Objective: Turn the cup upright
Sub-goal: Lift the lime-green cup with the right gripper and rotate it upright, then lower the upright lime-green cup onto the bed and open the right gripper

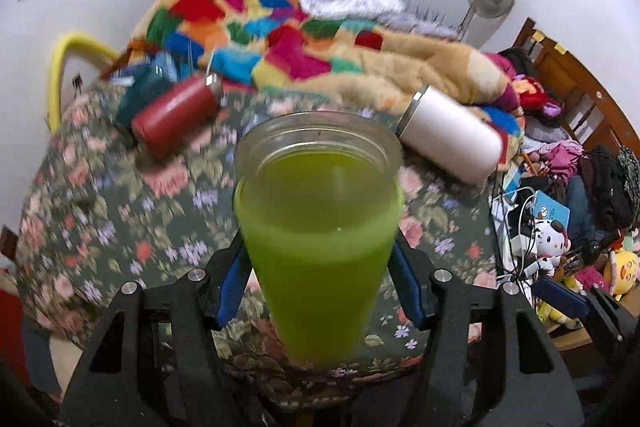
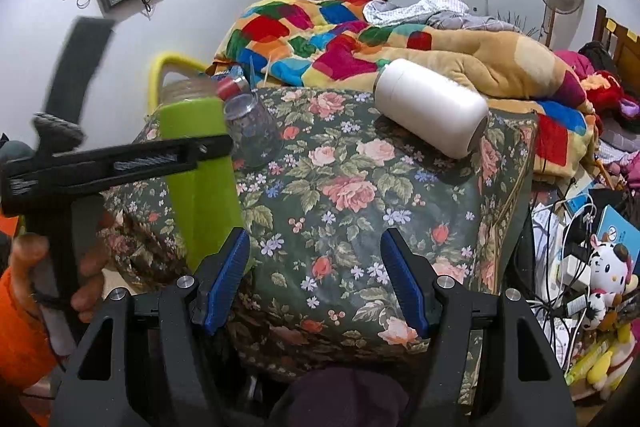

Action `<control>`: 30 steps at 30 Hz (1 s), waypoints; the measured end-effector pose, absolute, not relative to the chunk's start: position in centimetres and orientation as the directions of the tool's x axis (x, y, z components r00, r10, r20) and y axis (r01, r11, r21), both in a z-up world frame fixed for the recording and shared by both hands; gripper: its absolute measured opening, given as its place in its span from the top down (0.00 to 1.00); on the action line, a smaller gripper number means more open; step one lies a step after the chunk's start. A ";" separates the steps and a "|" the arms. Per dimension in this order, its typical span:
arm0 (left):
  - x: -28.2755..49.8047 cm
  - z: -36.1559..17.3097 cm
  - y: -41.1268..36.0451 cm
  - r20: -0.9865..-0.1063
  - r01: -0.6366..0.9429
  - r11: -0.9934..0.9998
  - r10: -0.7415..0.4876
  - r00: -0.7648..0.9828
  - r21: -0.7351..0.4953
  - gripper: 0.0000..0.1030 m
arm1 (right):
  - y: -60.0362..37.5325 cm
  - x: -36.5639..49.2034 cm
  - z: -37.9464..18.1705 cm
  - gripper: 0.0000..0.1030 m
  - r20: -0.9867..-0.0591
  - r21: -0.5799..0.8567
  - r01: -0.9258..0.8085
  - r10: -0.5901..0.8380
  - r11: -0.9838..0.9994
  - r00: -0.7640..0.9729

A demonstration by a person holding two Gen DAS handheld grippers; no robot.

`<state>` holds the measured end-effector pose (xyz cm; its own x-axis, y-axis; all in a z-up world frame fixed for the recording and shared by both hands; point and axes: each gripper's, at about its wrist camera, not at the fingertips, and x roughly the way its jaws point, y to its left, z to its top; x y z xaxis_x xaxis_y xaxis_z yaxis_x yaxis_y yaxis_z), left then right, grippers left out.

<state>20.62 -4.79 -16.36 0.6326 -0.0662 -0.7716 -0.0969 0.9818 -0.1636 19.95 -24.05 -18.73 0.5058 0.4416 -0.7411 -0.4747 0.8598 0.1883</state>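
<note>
My left gripper point(image 1: 320, 275) is shut on a green cup point(image 1: 318, 227) with a clear rim, held mouth up above the floral cushion point(image 1: 120, 211). In the right wrist view the green cup point(image 2: 200, 187) stands nearly upright at the left, clamped by the left gripper, whose black body crosses it. My right gripper point(image 2: 314, 279) is open and empty over the floral cushion point(image 2: 360, 187), to the right of the cup.
A white tumbler point(image 1: 448, 139) point(image 2: 432, 111) and a red bottle point(image 1: 172, 115) lie on their sides on the cushion. A clear glass point(image 2: 252, 131) stands inverted behind the green cup. A patchwork blanket point(image 2: 320, 31) lies behind. Cables and plush toys point(image 2: 604, 267) are at the right.
</note>
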 end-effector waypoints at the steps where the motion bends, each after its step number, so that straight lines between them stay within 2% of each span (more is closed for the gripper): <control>1: 20.8 -16.0 -5.2 -0.764 -0.090 0.984 -0.063 0.643 -0.157 0.39 | -24.0 20.0 -18.5 0.37 -0.737 0.185 -0.477 0.442 0.859 0.511; 9: 22.5 -12.9 -6.1 -0.686 -0.051 0.994 -0.032 0.727 -0.100 0.39 | -23.6 20.6 -17.8 0.37 -0.720 0.180 -0.483 0.450 0.857 0.529; 21: 24.0 -16.1 -6.8 -0.730 -0.017 0.996 -0.050 0.682 -0.084 0.39 | -23.4 21.6 -18.7 0.37 -0.740 0.172 -0.467 0.427 0.867 0.520; 30: 22.6 -18.1 -8.3 -0.736 0.034 0.999 -0.033 0.676 -0.014 0.39 | -22.7 21.5 -19.2 0.37 -0.753 0.158 -0.477 0.418 0.865 0.508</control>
